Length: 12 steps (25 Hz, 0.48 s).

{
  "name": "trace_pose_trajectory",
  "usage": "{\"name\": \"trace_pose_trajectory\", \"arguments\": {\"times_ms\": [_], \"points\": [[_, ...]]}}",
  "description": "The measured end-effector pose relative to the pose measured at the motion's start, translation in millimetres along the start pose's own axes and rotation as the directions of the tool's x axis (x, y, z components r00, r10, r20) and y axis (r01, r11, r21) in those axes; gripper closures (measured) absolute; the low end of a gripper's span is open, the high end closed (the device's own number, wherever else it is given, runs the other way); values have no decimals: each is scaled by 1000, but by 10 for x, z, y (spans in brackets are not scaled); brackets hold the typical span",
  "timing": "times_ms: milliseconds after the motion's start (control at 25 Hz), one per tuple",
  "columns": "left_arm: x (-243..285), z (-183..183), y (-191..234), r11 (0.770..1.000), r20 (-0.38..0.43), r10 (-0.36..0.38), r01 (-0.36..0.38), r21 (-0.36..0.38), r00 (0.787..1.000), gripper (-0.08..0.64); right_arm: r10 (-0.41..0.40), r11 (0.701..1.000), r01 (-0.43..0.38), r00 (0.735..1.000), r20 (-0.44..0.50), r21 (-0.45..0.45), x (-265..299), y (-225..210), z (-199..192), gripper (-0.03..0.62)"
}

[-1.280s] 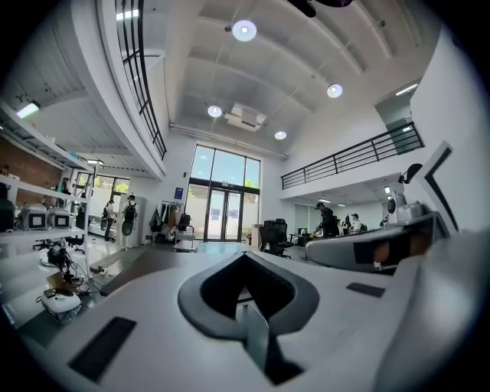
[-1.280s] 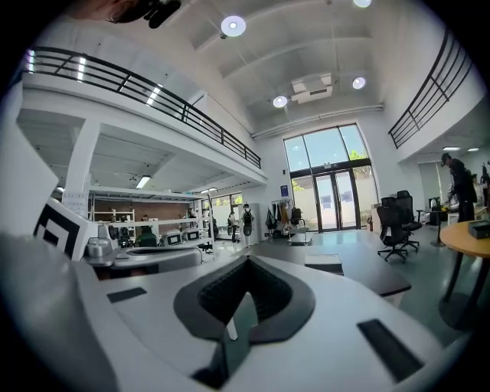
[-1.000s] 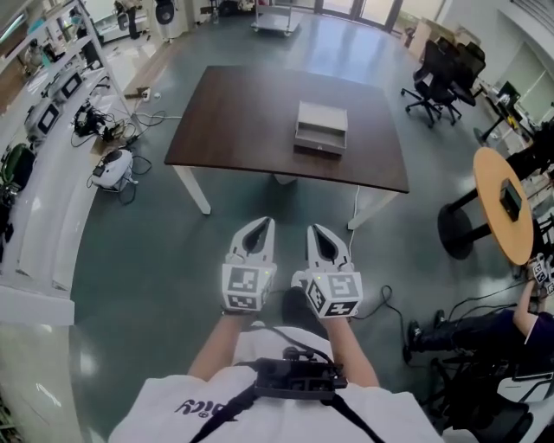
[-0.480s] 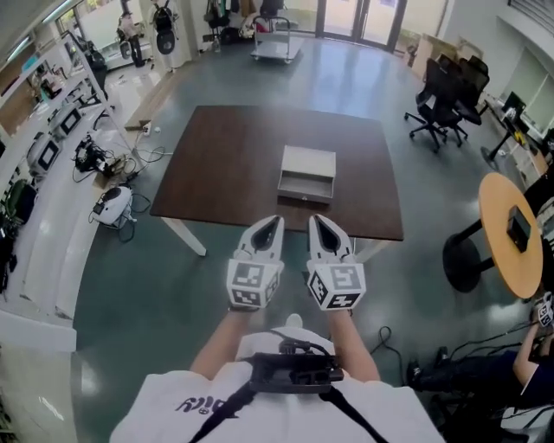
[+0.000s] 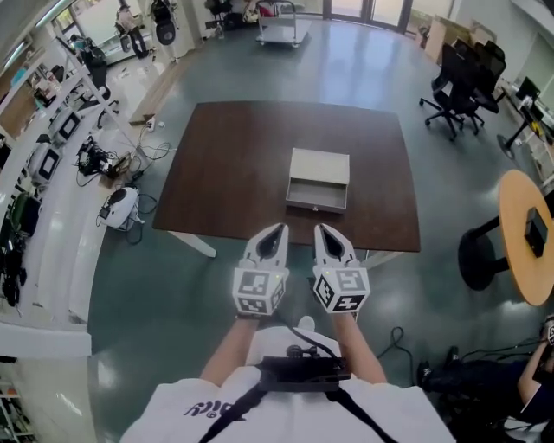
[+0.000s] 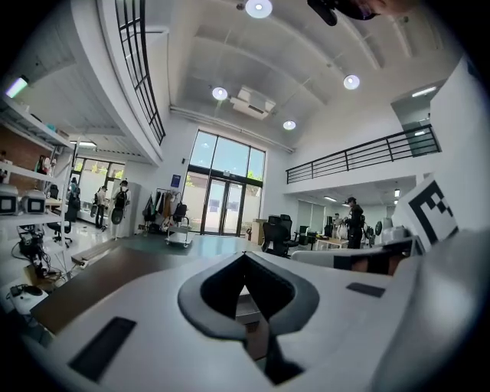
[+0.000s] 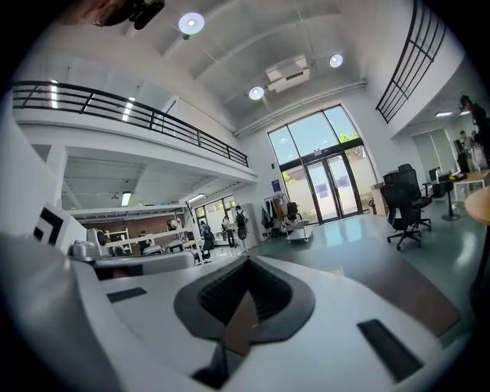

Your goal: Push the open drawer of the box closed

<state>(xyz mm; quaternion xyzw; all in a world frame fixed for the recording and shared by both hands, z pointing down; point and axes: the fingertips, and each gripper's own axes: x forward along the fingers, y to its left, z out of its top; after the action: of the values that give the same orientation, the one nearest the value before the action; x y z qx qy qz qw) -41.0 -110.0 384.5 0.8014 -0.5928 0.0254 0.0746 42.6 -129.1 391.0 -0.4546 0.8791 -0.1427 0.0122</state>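
Nearest: white shirt (image 5: 216,407) with dark print I can't read, and a black harness (image 5: 303,374) on the chest.

Left gripper (image 5: 277,229) and right gripper (image 5: 320,229) are side by side and level, pointing at the table. Each carries a cube with a black-and-white square marker code (image 5: 256,291), no text on it.

Left gripper view: left gripper (image 6: 245,256) has its 2 fingers pressed together at the tips, pinching nothing. The box shows through the gap behind the tips.

Right gripper view: right gripper (image 7: 246,260) is the same, tips together and holding nothing, with brown tabletop showing through the gap.

In the head view the tips sit over the near edge of the dark brown table (image 5: 225,173), short of the drawer and not touching it.

Drawer (image 5: 317,195) is pulled out toward the person from the grey box (image 5: 320,164), near the table's middle. The drawer's inside reads as plain grey; no label is legible on the box.

Farther out: round wooden table (image 5: 519,251) on the right, black office chairs (image 5: 463,65) at upper right, cart (image 5: 279,13) at the top.
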Motion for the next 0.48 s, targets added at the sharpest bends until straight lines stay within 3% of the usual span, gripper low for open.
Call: {"name": "trace_pose_trajectory", "arguments": {"times_ms": [160,320,480], "points": [[404,-9,578,1000,-8,-22,21,-18,1000,549,-63,998,63,998,-30,11,572,-115,-58,603],[758,294,1120,998,38,-60,61,-13,997,549,-82,996,82,997,-15,-34,1115,36,141,603],[1142,368,1393,985,52,-166,163,48,985,548,-171,985,171,985,-2,-4,1447,-15,7,603]]}}
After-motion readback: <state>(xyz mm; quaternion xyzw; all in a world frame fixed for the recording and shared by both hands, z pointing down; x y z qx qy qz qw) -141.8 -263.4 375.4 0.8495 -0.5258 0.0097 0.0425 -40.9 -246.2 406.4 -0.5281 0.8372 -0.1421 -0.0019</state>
